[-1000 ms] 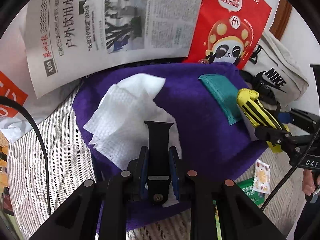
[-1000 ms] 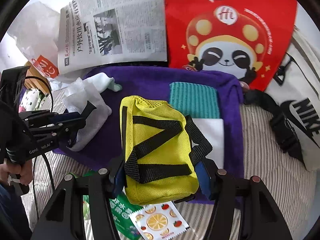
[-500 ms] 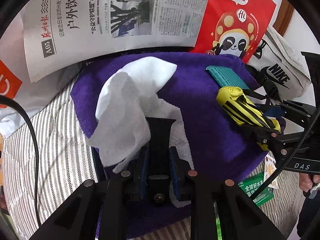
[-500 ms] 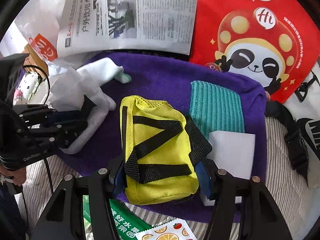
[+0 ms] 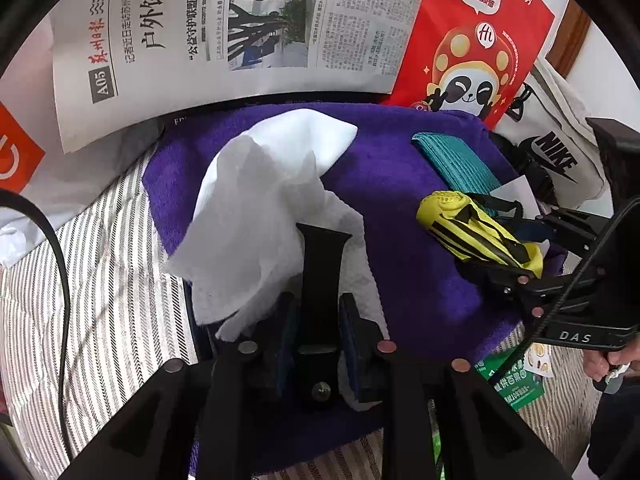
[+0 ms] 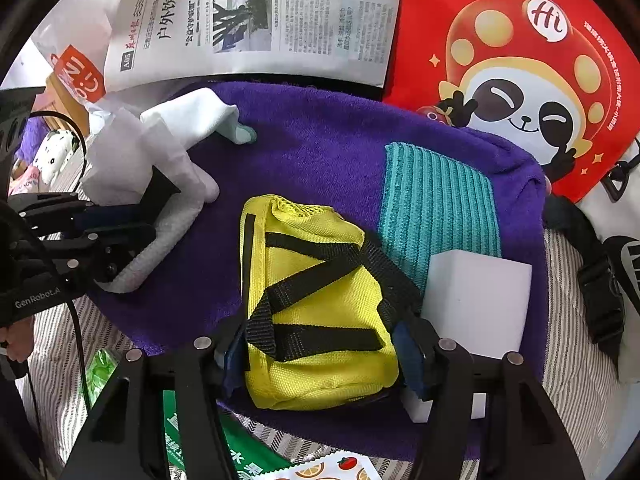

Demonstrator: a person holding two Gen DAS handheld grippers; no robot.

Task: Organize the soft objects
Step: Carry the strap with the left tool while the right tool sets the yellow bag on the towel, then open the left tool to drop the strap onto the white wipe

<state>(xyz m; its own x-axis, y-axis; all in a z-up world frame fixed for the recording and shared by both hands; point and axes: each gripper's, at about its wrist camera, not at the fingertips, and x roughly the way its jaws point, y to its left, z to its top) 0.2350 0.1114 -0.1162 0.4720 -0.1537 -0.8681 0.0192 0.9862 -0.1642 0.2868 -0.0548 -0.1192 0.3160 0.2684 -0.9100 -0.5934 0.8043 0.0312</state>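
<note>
A purple towel point(image 5: 400, 216) point(image 6: 320, 144) lies on a striped bed. My left gripper point(image 5: 320, 320) is shut on a black flat strap point(image 5: 322, 264) with a crumpled white tissue cloth point(image 5: 248, 216) bunched over it; both show in the right wrist view point(image 6: 132, 204). My right gripper point(image 6: 320, 356) is shut on a yellow mesh pouch with black straps point(image 6: 316, 300), held over the towel's near edge; the pouch also shows in the left wrist view point(image 5: 476, 228). A teal ribbed cloth point(image 6: 436, 208) and a white sponge block point(image 6: 476, 300) lie on the towel's right side.
A newspaper point(image 5: 240, 28) and a red panda-print bag point(image 6: 520, 72) stand behind the towel. A Nike canvas bag point(image 5: 556, 156) lies to the right. Green and fruit-print sachets point(image 6: 256, 460) lie on the striped sheet point(image 5: 112, 280) in front. A black cable point(image 5: 60, 264) runs at left.
The left gripper has lifted the white tissue cloth, which now stands bunched up. The right gripper has carried the yellow pouch forward over the towel, closer to the teal cloth.
</note>
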